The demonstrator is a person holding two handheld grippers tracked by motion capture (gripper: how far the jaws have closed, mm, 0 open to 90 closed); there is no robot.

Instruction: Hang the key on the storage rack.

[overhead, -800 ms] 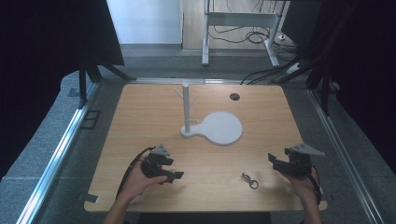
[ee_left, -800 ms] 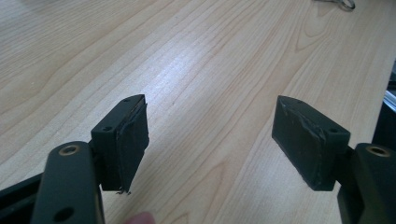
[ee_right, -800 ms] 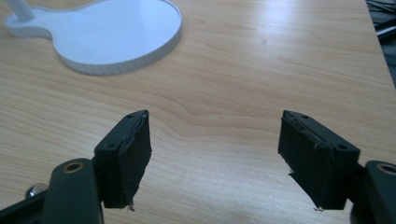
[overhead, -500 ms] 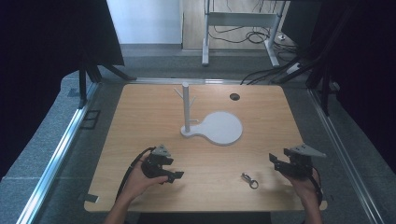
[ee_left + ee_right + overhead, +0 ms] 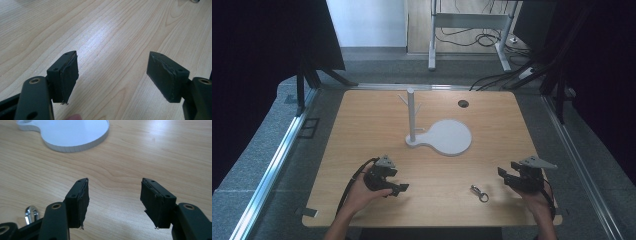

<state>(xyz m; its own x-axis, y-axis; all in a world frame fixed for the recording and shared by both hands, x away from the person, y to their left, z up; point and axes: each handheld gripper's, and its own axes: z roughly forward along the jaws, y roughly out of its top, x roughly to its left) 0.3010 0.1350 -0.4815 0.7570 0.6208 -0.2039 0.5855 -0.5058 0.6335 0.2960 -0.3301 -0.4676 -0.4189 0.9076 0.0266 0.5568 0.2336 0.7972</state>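
A small metal clasp with a ring lies on the wooden table near the front edge; its end also shows beside the right jaw set. A white stand with a round base and an upright branched post sits mid-table, and its base edge is ahead in the right gripper view. My left gripper is held at the front left, open and empty over bare wood. My right gripper is at the front right, just right of the clasp, open and empty.
A black round grommet is set in the table's far right part. Metal rails run along the table's sides. A desk frame and cables stand on the floor beyond the far edge.
The right gripper has drifted slightly toward the near edge. The left gripper and the clasp have stayed where they were.
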